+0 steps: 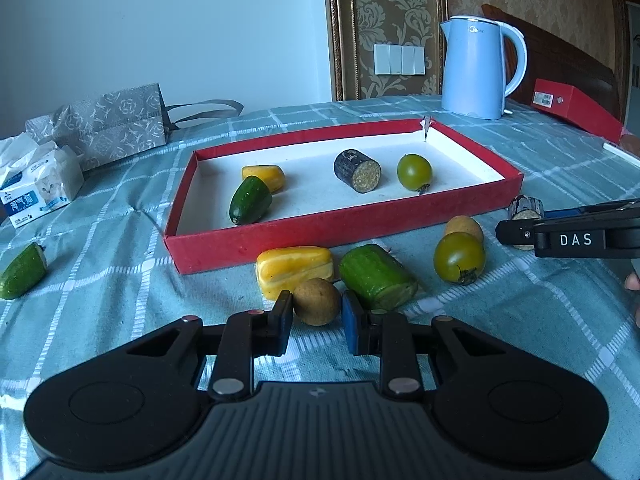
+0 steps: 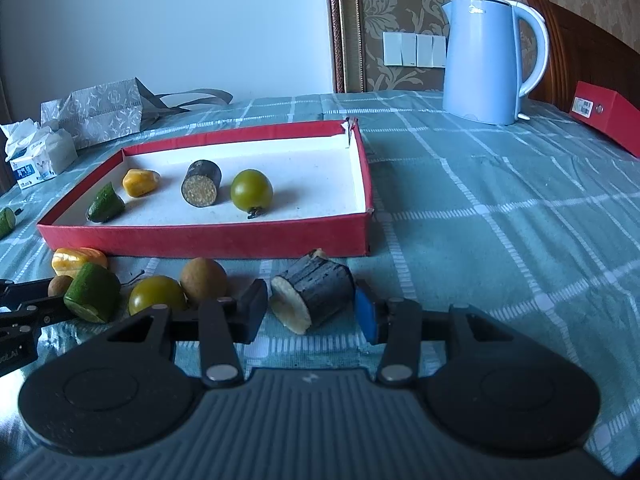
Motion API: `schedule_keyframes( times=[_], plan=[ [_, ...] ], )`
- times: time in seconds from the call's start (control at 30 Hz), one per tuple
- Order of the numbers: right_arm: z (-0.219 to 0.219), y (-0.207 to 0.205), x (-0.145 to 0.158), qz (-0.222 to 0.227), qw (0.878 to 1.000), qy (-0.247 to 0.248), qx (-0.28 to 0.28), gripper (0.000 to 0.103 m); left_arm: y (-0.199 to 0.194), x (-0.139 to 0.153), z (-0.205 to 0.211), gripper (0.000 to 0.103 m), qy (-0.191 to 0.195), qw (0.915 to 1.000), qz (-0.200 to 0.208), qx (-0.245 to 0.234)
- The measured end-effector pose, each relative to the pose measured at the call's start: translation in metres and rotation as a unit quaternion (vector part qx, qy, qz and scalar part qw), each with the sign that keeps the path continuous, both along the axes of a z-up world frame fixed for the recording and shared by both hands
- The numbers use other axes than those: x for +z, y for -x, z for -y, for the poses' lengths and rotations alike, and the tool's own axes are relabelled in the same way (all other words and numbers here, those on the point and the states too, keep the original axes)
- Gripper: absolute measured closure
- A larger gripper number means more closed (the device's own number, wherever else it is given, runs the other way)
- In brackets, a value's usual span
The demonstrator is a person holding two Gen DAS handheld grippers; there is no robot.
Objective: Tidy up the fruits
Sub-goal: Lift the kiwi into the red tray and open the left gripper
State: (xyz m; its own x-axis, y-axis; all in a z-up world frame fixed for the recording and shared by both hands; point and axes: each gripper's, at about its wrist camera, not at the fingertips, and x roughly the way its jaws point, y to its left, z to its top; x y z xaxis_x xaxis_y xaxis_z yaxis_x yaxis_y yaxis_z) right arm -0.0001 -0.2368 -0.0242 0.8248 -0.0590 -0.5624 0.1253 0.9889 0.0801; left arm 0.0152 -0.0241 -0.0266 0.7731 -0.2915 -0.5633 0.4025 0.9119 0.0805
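Note:
A red tray (image 1: 320, 236) (image 2: 200, 240) holds a cucumber piece (image 1: 250, 200), a yellow piece (image 1: 266, 176), a dark sugarcane piece (image 1: 357, 171) and a green tomato (image 1: 414, 172). My left gripper (image 1: 317, 312) is open around a brown longan (image 1: 317, 302) on the cloth. Beside it lie a yellow piece (image 1: 294, 266), a cucumber piece (image 1: 376, 276), a green tomato (image 1: 459, 258) and another longan (image 1: 464, 227). My right gripper (image 2: 310, 308) is open around a dark sugarcane piece (image 2: 312, 290) and touches neither side.
A blue kettle (image 1: 478, 68) and a red box (image 1: 576, 106) stand at the back right. A patterned bag (image 1: 108, 124) and a tissue pack (image 1: 38, 188) lie at the left. Another cucumber piece (image 1: 22, 272) lies at the far left on the checked cloth.

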Motion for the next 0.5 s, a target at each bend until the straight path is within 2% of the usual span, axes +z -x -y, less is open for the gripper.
schedule_keyframes(
  times=[0.27, 0.5],
  plan=[
    [0.000, 0.000, 0.000, -0.001, 1.000, 0.002, 0.000, 0.058, 0.003, 0.024, -0.003, 0.078, 0.014, 0.9997, 0.021, -0.007],
    [0.000, 0.000, 0.000, -0.001, 1.000, 0.003, 0.000, 0.058, -0.016, 0.047, -0.003, 0.078, 0.023, 0.9990, 0.038, -0.003]
  ],
)
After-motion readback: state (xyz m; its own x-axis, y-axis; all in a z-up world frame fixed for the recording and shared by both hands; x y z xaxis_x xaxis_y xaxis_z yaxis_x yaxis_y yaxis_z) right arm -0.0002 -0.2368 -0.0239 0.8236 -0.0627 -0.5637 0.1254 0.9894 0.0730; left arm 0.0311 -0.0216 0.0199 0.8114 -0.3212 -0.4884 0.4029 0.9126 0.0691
